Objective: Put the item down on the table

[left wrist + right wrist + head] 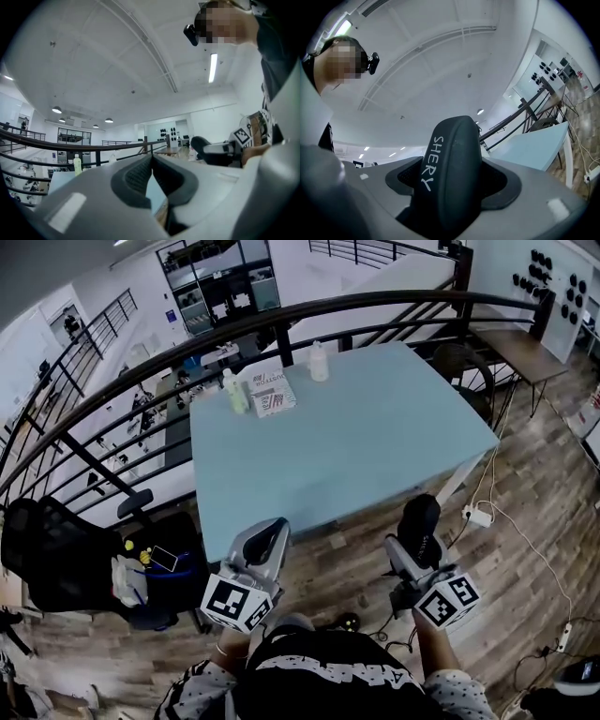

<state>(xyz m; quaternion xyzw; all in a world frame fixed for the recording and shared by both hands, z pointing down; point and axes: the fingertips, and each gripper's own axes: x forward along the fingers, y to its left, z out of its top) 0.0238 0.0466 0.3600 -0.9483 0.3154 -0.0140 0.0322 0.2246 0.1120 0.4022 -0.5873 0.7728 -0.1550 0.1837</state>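
My right gripper (418,542) is shut on a black oval item (419,517), held upright just off the near edge of the light blue table (375,437). In the right gripper view the black oval item (452,154) stands between the jaws of the right gripper (452,185) and bears white lettering "SHERY"; the table (534,147) lies ahead to the right. My left gripper (270,538) hovers at the table's near left corner. In its own view the left gripper (151,164) has its pads together with nothing held.
At the table's far edge stand a greenish bottle (234,390), a white box (273,395) and a clear bottle (319,360). A black railing (281,317) runs behind the table. A black chair (56,559) is at left. A power strip (478,517) and cables lie on the wooden floor.
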